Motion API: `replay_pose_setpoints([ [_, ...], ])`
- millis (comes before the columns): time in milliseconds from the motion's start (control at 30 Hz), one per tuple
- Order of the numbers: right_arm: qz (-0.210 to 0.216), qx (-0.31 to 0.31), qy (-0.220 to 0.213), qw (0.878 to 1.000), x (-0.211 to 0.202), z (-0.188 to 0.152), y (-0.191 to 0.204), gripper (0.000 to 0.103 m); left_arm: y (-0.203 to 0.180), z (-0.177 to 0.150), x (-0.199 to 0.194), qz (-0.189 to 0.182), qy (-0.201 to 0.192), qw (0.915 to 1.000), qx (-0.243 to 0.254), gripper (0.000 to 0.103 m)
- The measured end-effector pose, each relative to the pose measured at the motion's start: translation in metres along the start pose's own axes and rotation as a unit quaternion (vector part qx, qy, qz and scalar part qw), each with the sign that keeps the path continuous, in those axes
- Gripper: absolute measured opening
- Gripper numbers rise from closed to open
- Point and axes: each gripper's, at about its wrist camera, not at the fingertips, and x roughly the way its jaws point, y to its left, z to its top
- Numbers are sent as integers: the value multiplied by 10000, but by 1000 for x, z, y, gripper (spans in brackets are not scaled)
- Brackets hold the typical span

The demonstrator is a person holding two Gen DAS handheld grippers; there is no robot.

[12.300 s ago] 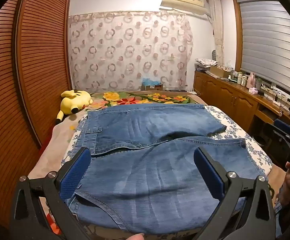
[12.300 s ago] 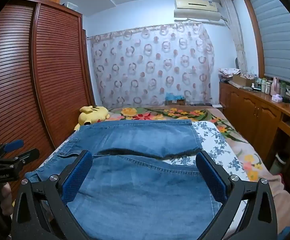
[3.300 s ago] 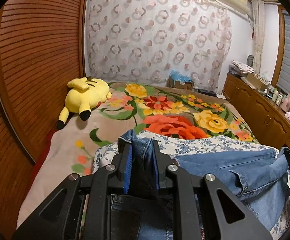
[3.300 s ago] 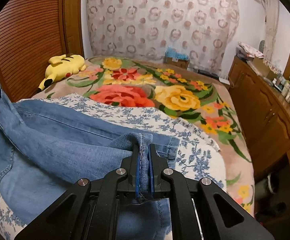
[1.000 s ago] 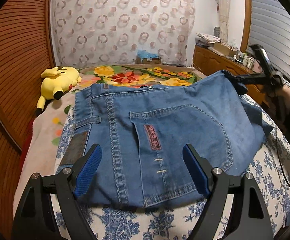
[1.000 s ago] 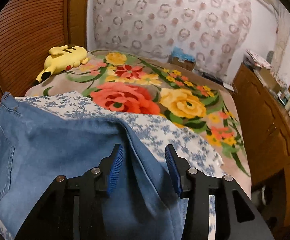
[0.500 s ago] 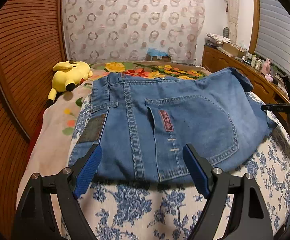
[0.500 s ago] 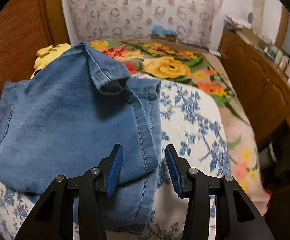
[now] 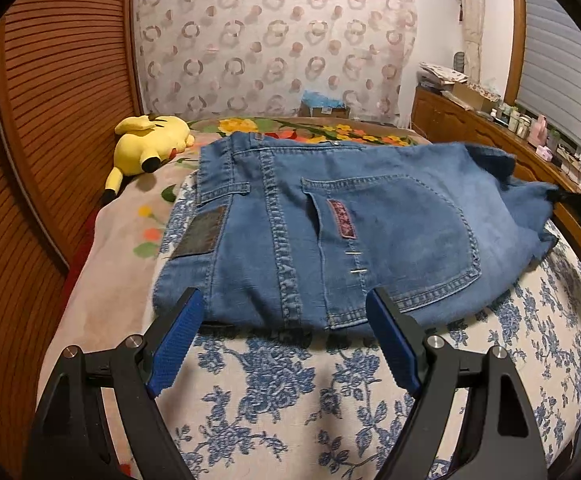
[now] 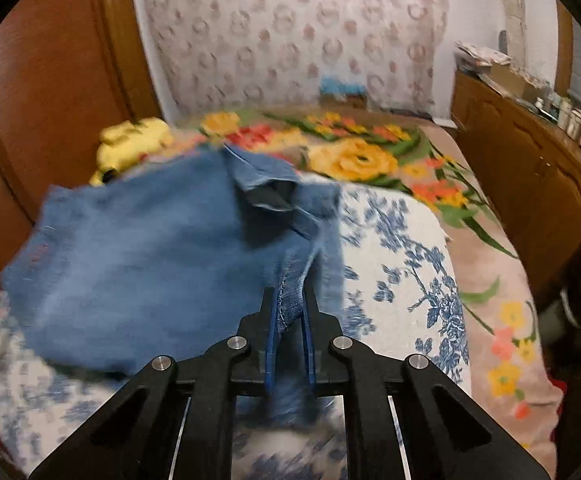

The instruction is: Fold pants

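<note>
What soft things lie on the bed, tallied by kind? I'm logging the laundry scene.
Folded blue denim pants: 1
Yellow plush toy: 1
Blue-and-white floral sheet: 1
Flowered beige blanket: 1
Total: 4

Blue denim pants (image 9: 350, 232) are lying folded on the bed, seat side up, showing a back pocket with a small red label and a dark leather waistband patch; the waistband is running along the far and left edges, while the right-hand edge is lifting, bunched and slightly blurred
</note>
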Motion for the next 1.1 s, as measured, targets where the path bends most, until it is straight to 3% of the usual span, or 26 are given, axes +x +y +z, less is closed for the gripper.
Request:
replay_pose_setpoints([
  [133, 72, 28, -7, 10000, -20, -12, 5, 11, 7, 0, 2, 80, -12, 10000, -45, 84],
  [500, -325, 305, 400, 9982, -1, -59, -14, 12, 30, -4, 1, 283, 16, 9991, -309, 84],
  [567, -446, 315, 428, 9976, 2, -61, -16, 22, 29, -3, 1, 334, 13, 9990, -304, 84],
  [633, -646, 332, 450, 9963, 7, -58, -12, 40, 30, -2, 1, 343, 9, 9989, -318, 84],
  [700, -667, 403, 489, 9958, 10, -54, -9, 46, 31, -1, 2, 356, 18, 9988, -344, 84],
  [833, -646, 344, 619, 9954, 21, -47, 6, 50, 38, 3, 5, 490, 67, 9981, -380, 83],
  [1100, -797, 138, 430, 9958, 16, -56, 18, 51, 56, 3, 23, 573, 460, 9951, -657, 66],
])
